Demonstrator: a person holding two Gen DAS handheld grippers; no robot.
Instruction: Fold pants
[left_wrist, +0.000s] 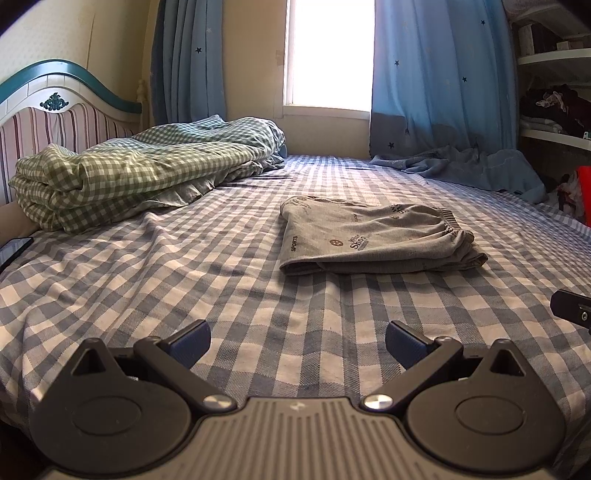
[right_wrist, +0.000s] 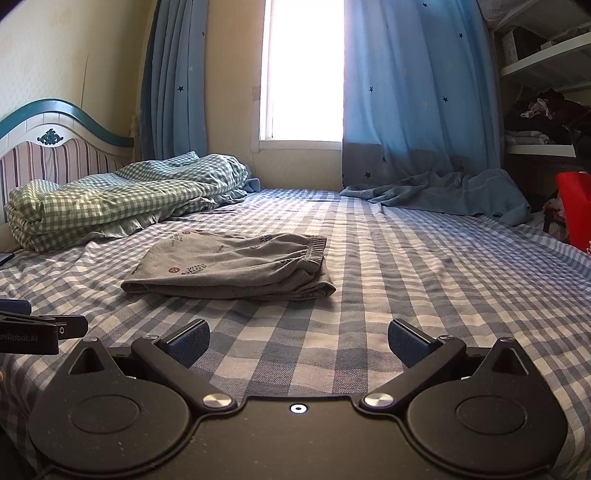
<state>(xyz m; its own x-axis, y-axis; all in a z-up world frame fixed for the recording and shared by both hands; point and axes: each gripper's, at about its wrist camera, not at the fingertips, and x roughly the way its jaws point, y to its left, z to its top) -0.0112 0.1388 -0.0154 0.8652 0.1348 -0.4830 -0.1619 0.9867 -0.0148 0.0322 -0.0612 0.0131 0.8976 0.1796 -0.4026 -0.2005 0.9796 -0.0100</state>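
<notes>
While both sets of fingers are held wide and empty | pants (left_wrist: 373, 236) lie folded ahead-right of left gripper (left_wrist: 297, 341), ahead-left of right gripper (right_wrist: 298, 341) | long axis crosswise | neither judged nearer.

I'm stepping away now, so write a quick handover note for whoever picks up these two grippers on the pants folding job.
Left gripper: open, empty, above the checked bedsheet.
Right gripper: open, empty, beside the left one.
Grey pants: lying on the sheet ahead of both grippers, already folded into a compact stack, waistband at the right end.
Done: the folds look complete.
Left: probably nothing; at most tidy the loose lower edge.
</notes>
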